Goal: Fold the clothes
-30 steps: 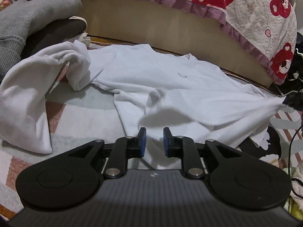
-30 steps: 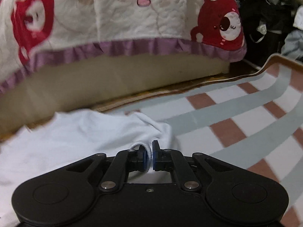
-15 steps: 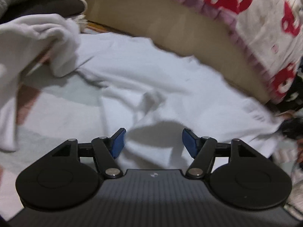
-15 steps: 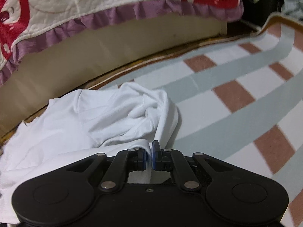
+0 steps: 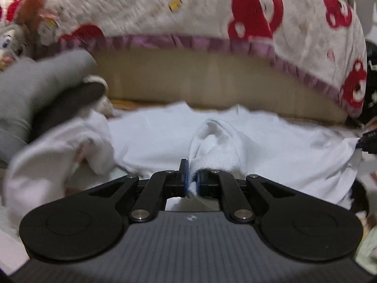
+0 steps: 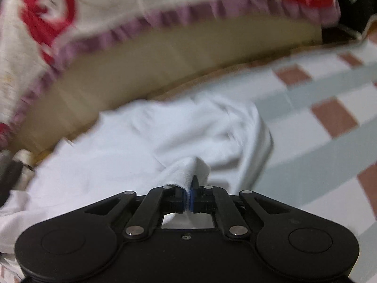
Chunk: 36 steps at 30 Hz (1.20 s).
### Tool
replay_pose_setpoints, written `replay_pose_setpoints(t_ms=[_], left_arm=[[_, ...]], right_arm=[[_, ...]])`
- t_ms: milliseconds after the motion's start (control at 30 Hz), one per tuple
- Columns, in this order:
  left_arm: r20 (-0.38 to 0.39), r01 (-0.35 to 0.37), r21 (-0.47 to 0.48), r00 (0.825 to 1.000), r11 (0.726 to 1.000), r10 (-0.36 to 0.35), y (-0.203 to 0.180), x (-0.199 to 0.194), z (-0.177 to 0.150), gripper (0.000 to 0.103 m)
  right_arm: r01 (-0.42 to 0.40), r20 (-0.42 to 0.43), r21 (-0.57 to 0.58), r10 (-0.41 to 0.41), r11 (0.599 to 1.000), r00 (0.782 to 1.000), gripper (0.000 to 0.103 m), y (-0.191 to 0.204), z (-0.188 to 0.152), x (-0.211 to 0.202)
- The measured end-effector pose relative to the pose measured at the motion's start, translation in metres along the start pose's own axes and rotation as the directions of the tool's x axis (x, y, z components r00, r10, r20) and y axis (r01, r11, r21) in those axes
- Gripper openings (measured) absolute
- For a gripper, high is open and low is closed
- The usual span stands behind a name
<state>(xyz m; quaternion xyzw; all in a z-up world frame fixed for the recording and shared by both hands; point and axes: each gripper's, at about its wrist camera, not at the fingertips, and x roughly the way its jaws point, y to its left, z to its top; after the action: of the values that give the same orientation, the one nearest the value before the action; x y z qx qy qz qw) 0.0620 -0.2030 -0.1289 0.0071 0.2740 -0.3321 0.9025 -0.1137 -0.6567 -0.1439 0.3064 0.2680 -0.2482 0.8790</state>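
Note:
A white shirt point(image 5: 271, 141) lies crumpled on a striped rug in front of a bed. In the left wrist view my left gripper point(image 5: 192, 180) is shut on a pinched fold of the shirt's near edge, and the cloth rises in a small peak just beyond the blue pads. In the right wrist view the same white shirt point(image 6: 141, 141) spreads to the left, and my right gripper point(image 6: 188, 197) is shut on another fold of its edge, lifted slightly off the rug.
A bed with a beige side point(image 5: 212, 80) and a quilt with red bears and a purple frill point(image 5: 188, 7) stands close behind. Grey and dark clothes point(image 5: 35, 89) pile at left. The striped rug point(image 6: 329, 129) extends right. Dark items point(image 5: 370, 139) sit at far right.
My left gripper opened wide, came down on the shirt's near edge, shut on a fold and lifted it. The right gripper kept its hold on the cloth and tilted slightly.

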Motion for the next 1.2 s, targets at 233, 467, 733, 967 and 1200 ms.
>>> replay_pose_setpoints(t_ms=[233,467,733,967,1200], left_arm=[[0.081,-0.053,-0.077,0.995,0.996,0.060,0.035,-0.058,0.024,0.006],[0.161,-0.128,-0.029,0.978,0.991,0.131,0.061,-0.154,0.040,0.005],[-0.102,-0.108,-0.288,0.991,0.952,0.082,0.116,-0.175,-0.019,0.005],[-0.215,-0.053,-0.314,0.976,0.948,-0.017,0.120,-0.169,-0.051,0.005],[-0.461,-0.087,-0.156,0.888,0.984,0.005,0.118,-0.144,-0.086,0.007]], right_arm=[[-0.139,0.098,-0.157,0.156,0.978,0.983,0.005,0.071,-0.006,-0.072],[-0.187,-0.009,-0.401,0.200,0.897,0.980,0.004,0.106,-0.007,-0.153],[-0.240,-0.252,-0.497,0.127,0.834,0.959,0.003,0.087,-0.053,-0.195],[-0.241,-0.362,-0.488,0.057,0.838,0.931,0.003,0.075,-0.075,-0.169],[-0.266,-0.419,-0.583,-0.004,0.768,0.908,0.003,0.087,-0.095,-0.168]])
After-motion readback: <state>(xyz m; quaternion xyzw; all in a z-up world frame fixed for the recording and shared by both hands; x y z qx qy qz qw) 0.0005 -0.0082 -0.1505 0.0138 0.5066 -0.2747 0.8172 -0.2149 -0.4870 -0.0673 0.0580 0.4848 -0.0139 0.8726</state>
